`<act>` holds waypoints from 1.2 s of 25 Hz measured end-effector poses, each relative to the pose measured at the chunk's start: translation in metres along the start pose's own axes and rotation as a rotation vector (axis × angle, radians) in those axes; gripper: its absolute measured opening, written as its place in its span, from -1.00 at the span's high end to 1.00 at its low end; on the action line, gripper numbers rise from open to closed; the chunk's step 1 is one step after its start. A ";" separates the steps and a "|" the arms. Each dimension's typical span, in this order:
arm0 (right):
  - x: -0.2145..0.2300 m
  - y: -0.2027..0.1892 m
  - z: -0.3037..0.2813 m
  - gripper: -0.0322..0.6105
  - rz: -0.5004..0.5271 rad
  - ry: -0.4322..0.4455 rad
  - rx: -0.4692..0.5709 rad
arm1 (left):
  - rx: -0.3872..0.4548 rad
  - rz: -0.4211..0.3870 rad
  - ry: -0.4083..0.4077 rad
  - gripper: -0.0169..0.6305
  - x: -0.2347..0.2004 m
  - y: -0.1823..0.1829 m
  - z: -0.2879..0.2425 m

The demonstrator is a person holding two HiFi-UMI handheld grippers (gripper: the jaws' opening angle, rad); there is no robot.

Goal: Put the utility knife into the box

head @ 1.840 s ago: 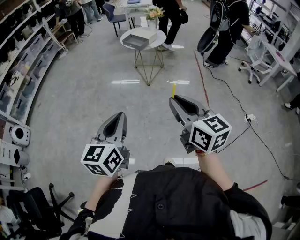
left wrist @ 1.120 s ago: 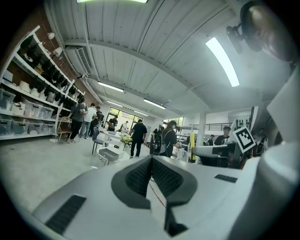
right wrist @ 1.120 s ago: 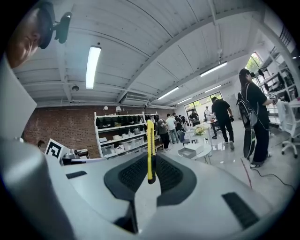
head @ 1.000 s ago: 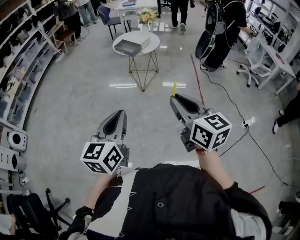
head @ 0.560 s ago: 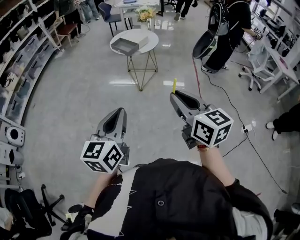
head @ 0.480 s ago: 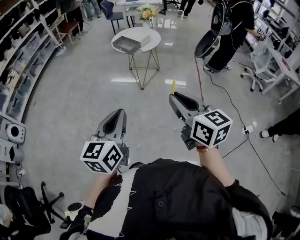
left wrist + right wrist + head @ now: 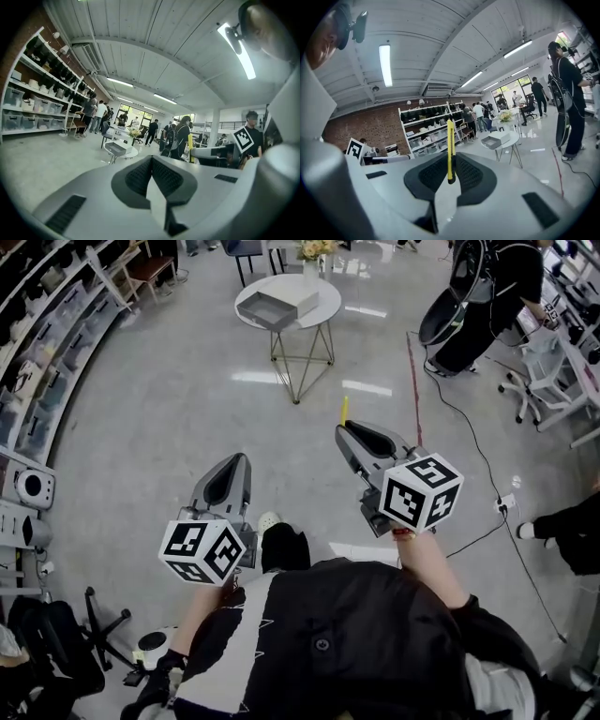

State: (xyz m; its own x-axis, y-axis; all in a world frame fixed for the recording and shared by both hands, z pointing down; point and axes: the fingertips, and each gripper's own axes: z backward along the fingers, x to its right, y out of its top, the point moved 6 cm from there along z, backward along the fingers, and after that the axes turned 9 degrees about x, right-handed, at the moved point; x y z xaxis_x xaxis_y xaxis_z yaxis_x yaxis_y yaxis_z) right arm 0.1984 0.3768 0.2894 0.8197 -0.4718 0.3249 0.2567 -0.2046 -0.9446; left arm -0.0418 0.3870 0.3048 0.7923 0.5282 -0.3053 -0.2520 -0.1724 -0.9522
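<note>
right gripper point(image 7: 343, 430) clamped on the yellow utility knife point(image 7: 344, 410). the knife sticks forward out of the closed jaws, as it did half a second ago. left gripper point(image 7: 236, 461) has its jaws together with nothing between them, pose unchanged. both are held out over the grey floor point(image 7: 169, 418).

the box point(image 7: 278, 307) sits on the round white table point(image 7: 325, 292), ahead of the knife and well apart from it. in the head view the table has shifted a little right and toward the top edge.

new since the last frame: a white shoe point(image 7: 269, 520) and a dark trouser leg point(image 7: 285, 547) show low between the two grippers. a person in black point(image 7: 492, 282) is still at the upper right.
</note>
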 end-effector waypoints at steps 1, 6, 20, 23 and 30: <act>0.001 0.000 -0.008 0.72 0.000 0.000 -0.002 | 0.001 0.000 -0.003 0.91 -0.006 0.002 -0.006; 0.007 0.007 -0.041 0.72 0.006 -0.004 -0.001 | 0.024 -0.018 -0.031 0.91 -0.029 0.020 -0.036; 0.027 0.046 -0.167 0.72 0.011 -0.060 0.055 | 0.011 -0.047 -0.093 0.91 -0.128 0.076 -0.126; 0.030 0.046 -0.191 0.72 0.009 -0.072 0.059 | 0.008 -0.042 -0.094 0.91 -0.151 0.081 -0.138; 0.031 0.042 -0.235 0.72 -0.001 -0.091 0.044 | -0.001 -0.023 -0.094 0.91 -0.193 0.089 -0.155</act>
State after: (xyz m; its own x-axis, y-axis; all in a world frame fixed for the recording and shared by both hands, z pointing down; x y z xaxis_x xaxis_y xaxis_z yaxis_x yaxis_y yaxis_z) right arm 0.1148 0.1522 0.2704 0.8621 -0.3911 0.3223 0.2781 -0.1665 -0.9460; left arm -0.1314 0.1409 0.2794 0.7423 0.6076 -0.2824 -0.2335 -0.1605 -0.9590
